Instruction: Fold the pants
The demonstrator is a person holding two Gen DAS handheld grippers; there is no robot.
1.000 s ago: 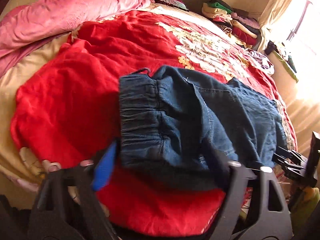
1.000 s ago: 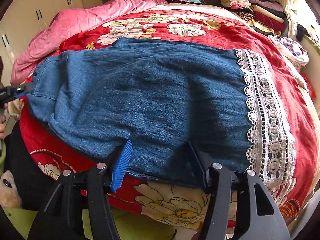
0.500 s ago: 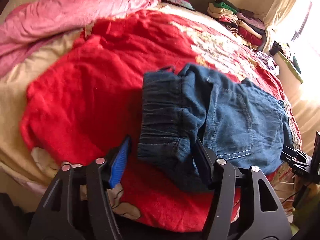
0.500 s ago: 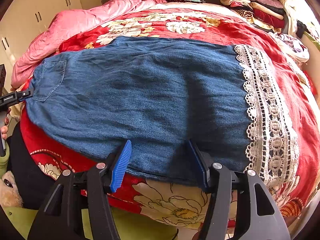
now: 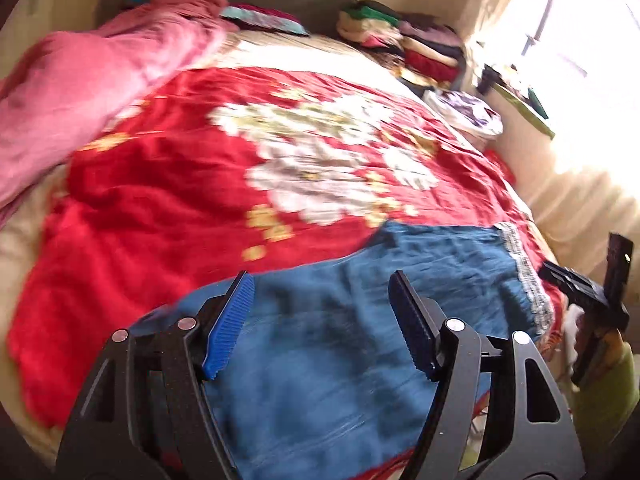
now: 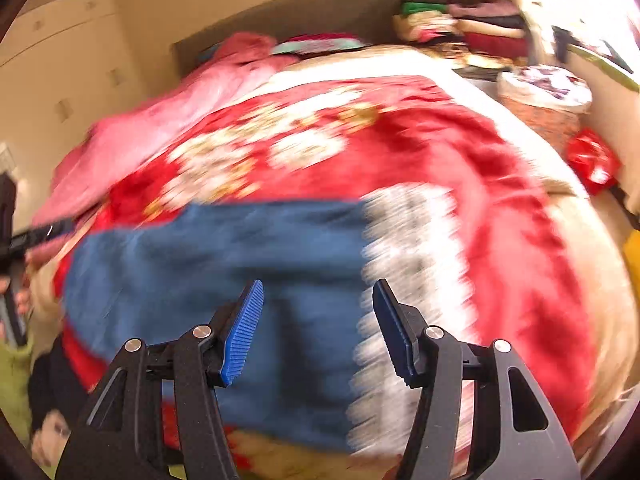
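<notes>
- Left wrist view: left gripper [image 5: 322, 326] stands with jaws spread wide and nothing between them; its 2 blue-padded fingers [image 5: 230, 326] hang over the blue denim pants [image 5: 360, 344]; contact with the cloth cannot be told.
- The pants lie flat along the near edge of the red floral bedspread [image 5: 180, 184]; their lace-trimmed hem [image 5: 524, 276] points to the right; picture partly blurred.
- Right gripper [image 5: 588, 300] shows at the right edge, beside the hem; its jaws cannot be made out here.
- Pink quilt [image 5: 80, 92] lies bunched at the far left; stack of folded clothes [image 5: 400, 40] sits at the head of the bed, near the window [image 5: 580, 40].
- Right wrist view: heavily blurred; right gripper [image 6: 318, 330] released, jaws apart and empty, above the pants [image 6: 220, 264] just left of the white lace band [image 6: 404, 280].
- Left gripper [image 6: 40, 234] appears at the left edge, near the waist end; its state is unreadable in this view.
</notes>
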